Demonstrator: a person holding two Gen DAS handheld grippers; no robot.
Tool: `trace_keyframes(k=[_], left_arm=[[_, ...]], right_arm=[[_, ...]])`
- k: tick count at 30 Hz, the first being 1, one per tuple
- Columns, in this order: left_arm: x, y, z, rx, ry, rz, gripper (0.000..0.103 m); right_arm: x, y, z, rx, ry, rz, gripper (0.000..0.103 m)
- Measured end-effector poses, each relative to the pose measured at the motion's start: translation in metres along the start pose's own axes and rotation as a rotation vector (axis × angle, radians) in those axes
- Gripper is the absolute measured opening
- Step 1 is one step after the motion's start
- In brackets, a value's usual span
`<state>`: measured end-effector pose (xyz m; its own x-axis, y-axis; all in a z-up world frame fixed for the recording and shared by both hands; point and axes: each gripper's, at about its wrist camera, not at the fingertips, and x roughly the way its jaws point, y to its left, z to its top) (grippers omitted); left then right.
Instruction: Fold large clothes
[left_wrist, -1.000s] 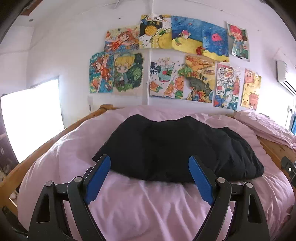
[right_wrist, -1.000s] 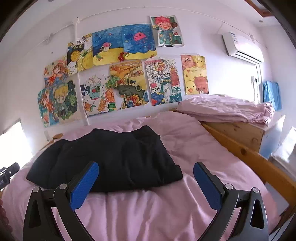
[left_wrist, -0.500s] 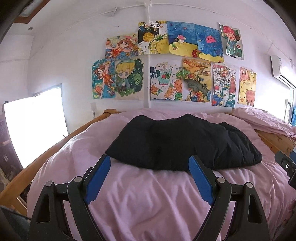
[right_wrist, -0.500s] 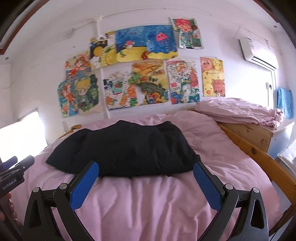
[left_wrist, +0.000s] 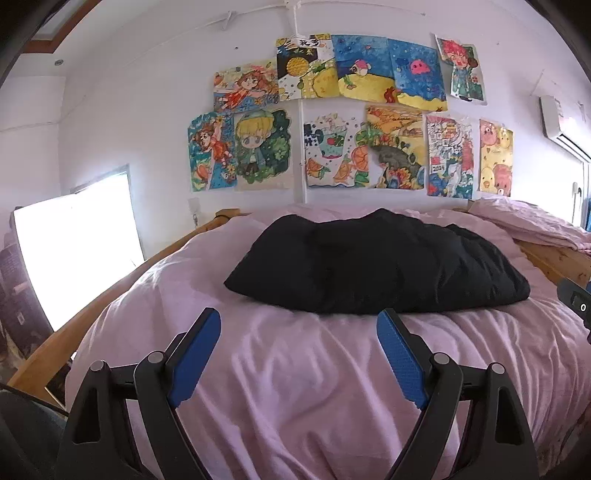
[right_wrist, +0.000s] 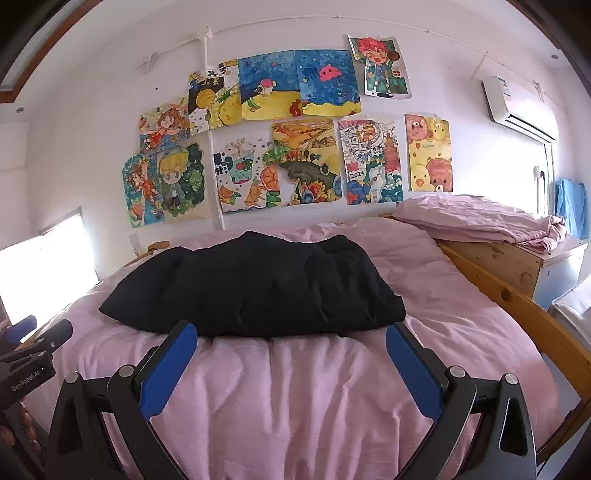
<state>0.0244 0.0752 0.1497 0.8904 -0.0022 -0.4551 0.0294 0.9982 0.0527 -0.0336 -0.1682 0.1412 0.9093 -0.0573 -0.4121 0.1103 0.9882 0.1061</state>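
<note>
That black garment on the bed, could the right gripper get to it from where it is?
Probably yes. The right gripper is open, and only bare pink bedcover lies between it and the near edge of the black garment; nothing blocks the way.

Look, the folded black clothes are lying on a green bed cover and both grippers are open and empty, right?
Nearly. The bed cover is pink, not green; the right wrist view shows it clearly, and so does the left. The rest is right: the folded black clothes lie on it, and the left gripper and the right gripper are both open and empty.
</note>
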Motion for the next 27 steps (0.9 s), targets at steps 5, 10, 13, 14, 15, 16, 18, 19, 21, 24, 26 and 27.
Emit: trace_keyframes(k=[5, 10, 13, 14, 15, 16, 18, 19, 21, 24, 26, 27], left_arm=[[0.002, 0.0, -0.004, -0.006, 0.016, -0.007, 0.083], [0.005, -0.006, -0.007, 0.026, 0.028, -0.004, 0.083], [0.006, -0.007, -0.01, 0.037, 0.034, 0.002, 0.083], [0.007, -0.007, -0.01, 0.037, 0.038, 0.003, 0.083], [0.008, -0.007, -0.011, 0.036, 0.041, 0.003, 0.083], [0.008, -0.007, -0.011, 0.035, 0.044, 0.004, 0.083], [0.009, -0.008, -0.011, 0.036, 0.045, 0.005, 0.083], [0.009, -0.008, -0.011, 0.037, 0.045, 0.004, 0.083], [0.009, -0.008, -0.011, 0.037, 0.045, 0.003, 0.083], [0.009, -0.009, -0.011, 0.044, 0.043, 0.002, 0.083], [0.009, -0.008, -0.011, 0.047, 0.04, 0.001, 0.083], [0.009, -0.008, -0.011, 0.047, 0.04, 0.0, 0.083]], right_arm=[[0.007, -0.001, -0.009, -0.011, 0.027, -0.005, 0.103], [0.01, 0.001, -0.012, -0.008, 0.037, 0.01, 0.103], [0.013, 0.003, -0.013, -0.014, 0.043, 0.019, 0.103], [0.014, 0.004, -0.013, -0.016, 0.049, 0.023, 0.103], [0.016, 0.004, -0.014, -0.017, 0.056, 0.028, 0.103], [0.017, 0.004, -0.015, -0.018, 0.061, 0.03, 0.103], [0.018, 0.005, -0.016, -0.017, 0.066, 0.035, 0.103], [0.018, 0.004, -0.016, -0.017, 0.066, 0.035, 0.103], [0.018, 0.004, -0.016, -0.016, 0.063, 0.036, 0.103], [0.019, 0.004, -0.016, -0.014, 0.066, 0.036, 0.103], [0.018, 0.003, -0.016, -0.015, 0.066, 0.037, 0.103], [0.018, 0.003, -0.016, -0.014, 0.066, 0.037, 0.103]])
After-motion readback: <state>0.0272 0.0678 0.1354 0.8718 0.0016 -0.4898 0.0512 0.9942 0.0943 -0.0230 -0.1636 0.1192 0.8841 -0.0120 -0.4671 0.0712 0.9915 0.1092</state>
